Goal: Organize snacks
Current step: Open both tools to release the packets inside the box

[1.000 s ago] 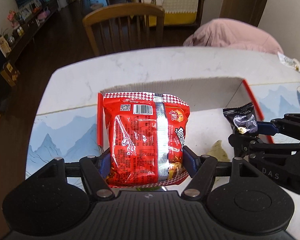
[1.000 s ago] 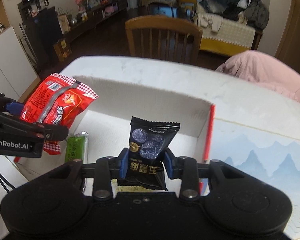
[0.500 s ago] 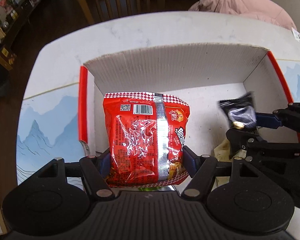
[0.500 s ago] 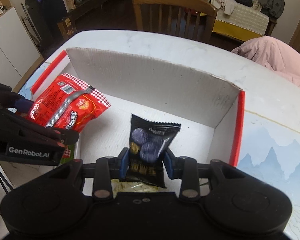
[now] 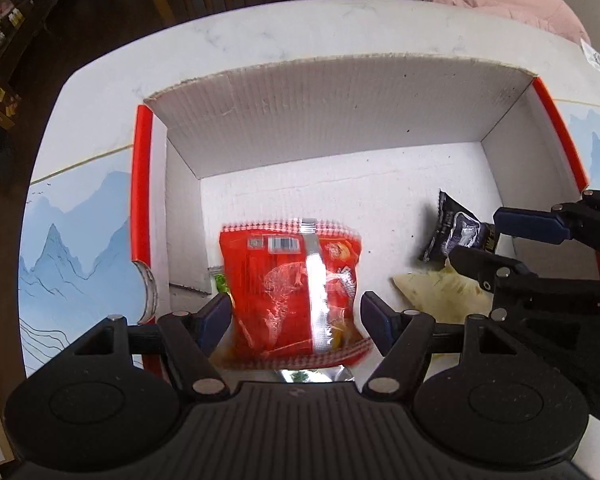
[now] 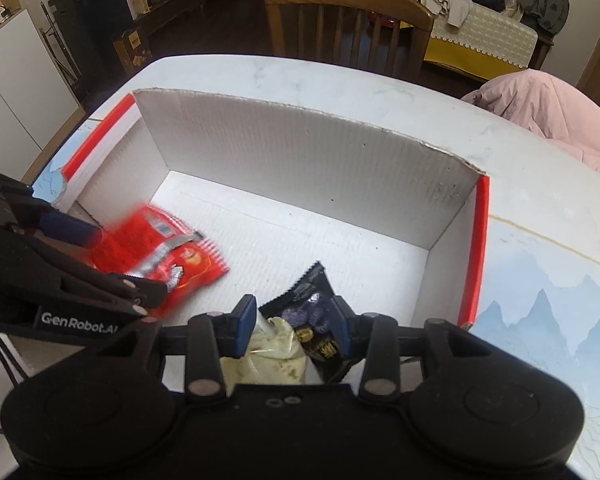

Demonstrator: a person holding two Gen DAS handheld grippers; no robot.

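Observation:
A white cardboard box (image 5: 340, 120) (image 6: 300, 160) with red rims lies open on the table. My left gripper (image 5: 296, 318) (image 6: 130, 264) points down into it, shut on a red snack bag (image 5: 292, 292) (image 6: 160, 252). The bag is blurred and tips away between the pads. My right gripper (image 6: 294, 322) (image 5: 476, 238) hangs over the box's right side with its jaws opening. A black snack packet (image 6: 312, 312) (image 5: 452, 232) stands tilted between them, leaning on the right pad, with a gap at the left pad. A pale yellow packet (image 6: 272, 356) (image 5: 440, 292) lies under it.
A green packet (image 5: 219, 282) lies on the box floor beside the red bag. The box sits on a blue mountain-print mat (image 5: 80, 240) over a white marble table. A wooden chair (image 6: 348, 20) and a pink garment (image 6: 548, 112) are beyond the far table edge.
Both grippers sank into the box and tilted further down. The red bag tipped and went blurry. The right jaws widened, and the black packet slid lower and leaned over.

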